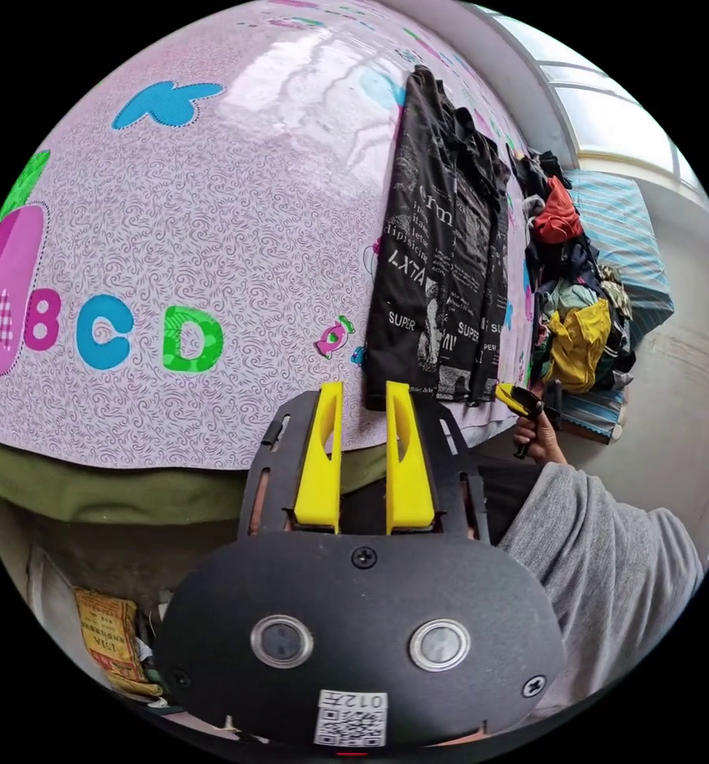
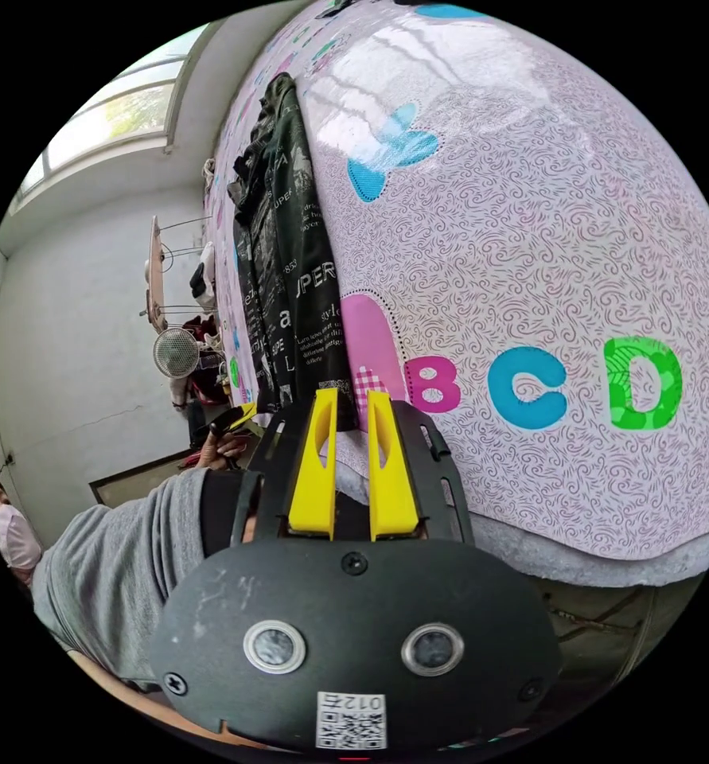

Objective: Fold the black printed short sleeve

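A black printed short-sleeve shirt lies flat at centre right on the pink alphabet mat, both the left gripper and right gripper slightly spread and empty; pinch its near hem corners evenly.

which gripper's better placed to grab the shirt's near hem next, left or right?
Marginally the left, though it's close. Both grippers, left gripper and right gripper, are open with nothing between the jaws. The black shirt lies folded lengthwise on the patterned table cover. Its near hem sits just past the left gripper's tips.
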Available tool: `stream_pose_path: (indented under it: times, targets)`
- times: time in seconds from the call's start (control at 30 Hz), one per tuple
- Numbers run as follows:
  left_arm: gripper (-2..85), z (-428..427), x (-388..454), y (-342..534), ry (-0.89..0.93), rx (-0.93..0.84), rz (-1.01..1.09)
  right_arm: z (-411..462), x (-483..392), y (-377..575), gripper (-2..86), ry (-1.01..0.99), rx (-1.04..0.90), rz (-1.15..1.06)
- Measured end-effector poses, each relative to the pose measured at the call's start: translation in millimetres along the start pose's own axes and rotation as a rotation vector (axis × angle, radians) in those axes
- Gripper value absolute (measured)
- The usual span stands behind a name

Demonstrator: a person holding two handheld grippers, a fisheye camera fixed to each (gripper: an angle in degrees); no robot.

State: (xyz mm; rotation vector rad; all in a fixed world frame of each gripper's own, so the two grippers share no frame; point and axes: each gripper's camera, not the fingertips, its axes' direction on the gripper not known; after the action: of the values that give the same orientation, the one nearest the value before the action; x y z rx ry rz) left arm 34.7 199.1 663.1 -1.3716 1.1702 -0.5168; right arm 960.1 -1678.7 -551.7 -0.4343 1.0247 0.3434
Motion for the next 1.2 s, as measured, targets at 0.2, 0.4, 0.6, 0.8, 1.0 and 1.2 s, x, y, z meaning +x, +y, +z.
stream_pose_path:
  times: [0.2, 0.4, 0.6, 0.8, 1.0, 1.2]
  targets:
    - [8.1, 1, -15, -10, 0.096, -0.043, 0.017, 21, -57, 11, 8.1, 0.012, -0.026, -0.057]
    - [6.2, 0, -19, -16, 0.117, -0.085, 0.076, 66, -116, 24, 8.4, 0.04, -0.113, -0.107]
    - [2.7, 0, -31, -12, 0.133, -0.115, 0.099, 108, -158, 44, 5.3, 0.03, -0.15, -0.112]
    - [1.2, -16, -34, 2, 0.203, -0.109, 0.12, 113, -197, 81, 0.9, -0.062, -0.105, -0.122]
    - [1.0, -52, -24, 22, 0.401, -0.04, 0.148, 89, -251, 124, 0.2, -0.254, -0.031, -0.179]
    - [1.0, -89, -8, 41, 0.482, 0.012, 0.175, 62, -308, 164, 0.1, -0.359, 0.03, -0.24]
